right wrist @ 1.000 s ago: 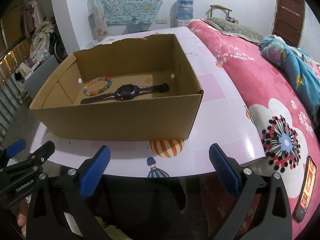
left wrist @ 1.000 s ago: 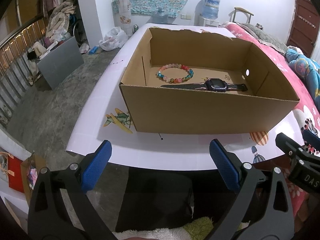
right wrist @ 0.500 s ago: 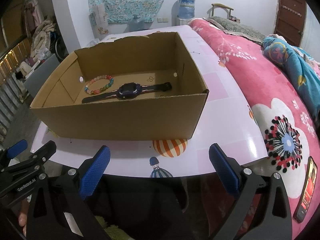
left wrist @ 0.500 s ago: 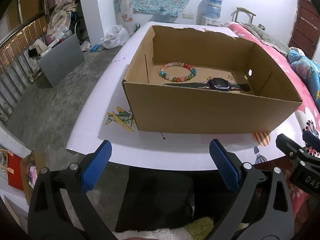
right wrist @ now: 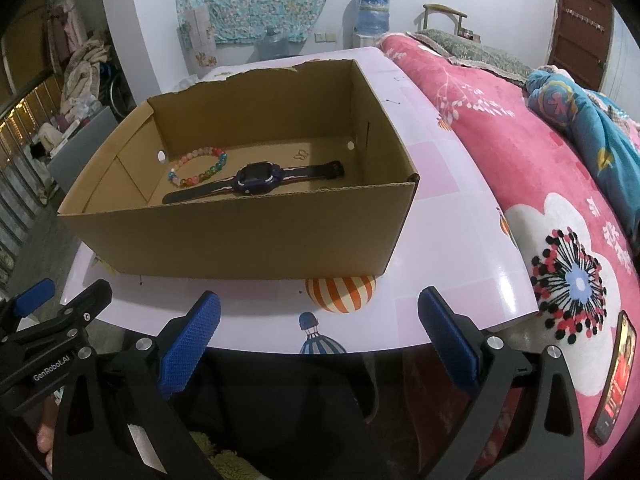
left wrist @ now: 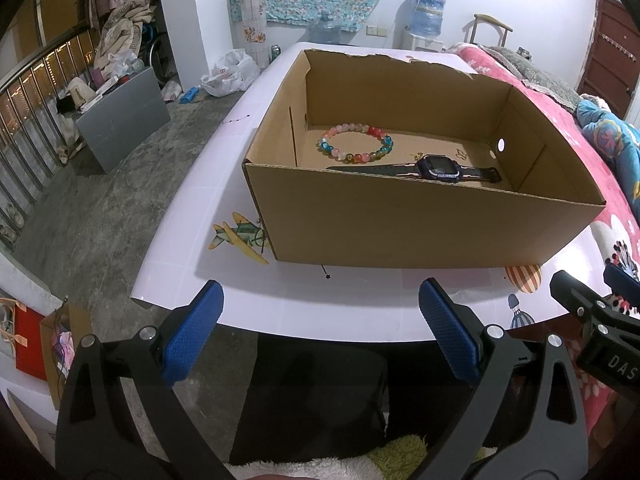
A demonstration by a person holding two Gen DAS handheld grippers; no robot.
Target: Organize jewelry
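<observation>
An open cardboard box (left wrist: 420, 224) stands on the white table; it also shows in the right wrist view (right wrist: 240, 240). Inside lie a colourful bead bracelet (left wrist: 356, 142), seen from the right too (right wrist: 198, 168), and a dark wristwatch (left wrist: 438, 168), seen from the right too (right wrist: 256, 180). Small gold earrings (left wrist: 460, 155) lie on the box floor. My left gripper (left wrist: 320, 332) is open and empty, in front of the table's near edge. My right gripper (right wrist: 318, 332) is open and empty, also in front of the near edge.
The white table (left wrist: 200, 200) has printed plane and balloon pictures. A bed with a pink floral blanket (right wrist: 540, 168) lies right of the table, with a phone (right wrist: 614, 380) on it. A grey panel (left wrist: 124, 116) and clutter stand on the floor at left.
Both grippers have risen and moved slightly closer to the box, so more of its inside shows. Nothing in the box has moved.
</observation>
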